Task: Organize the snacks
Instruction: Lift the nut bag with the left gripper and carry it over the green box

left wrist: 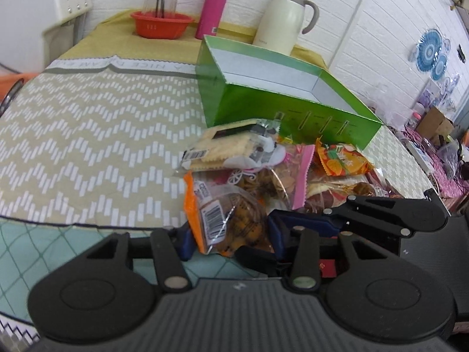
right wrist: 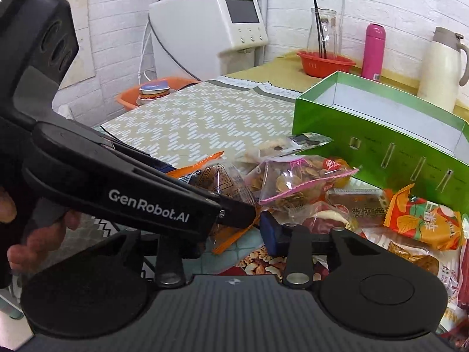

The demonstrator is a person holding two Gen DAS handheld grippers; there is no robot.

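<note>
My left gripper (left wrist: 231, 234) is shut on an orange-edged clear snack packet (left wrist: 225, 217) at the near edge of a snack pile; the packet also shows in the right wrist view (right wrist: 225, 182). The pile holds a cracker pack (left wrist: 222, 146), a pink-edged bag of chips (left wrist: 281, 176) and an orange fruit packet (left wrist: 340, 161). An open green box (left wrist: 263, 99) stands empty behind the pile. My right gripper (right wrist: 231, 234) is open just beside the left one, its blue right finger (right wrist: 271, 231) visible, its left finger hidden behind the left gripper's body.
A red basket (left wrist: 159, 23), a pink flask (left wrist: 212, 8) and a cream jug (left wrist: 285, 19) stand along the back wall. A patterned cloth (left wrist: 88, 132) covers the table to the left. More packets (right wrist: 422, 226) lie right of the pile.
</note>
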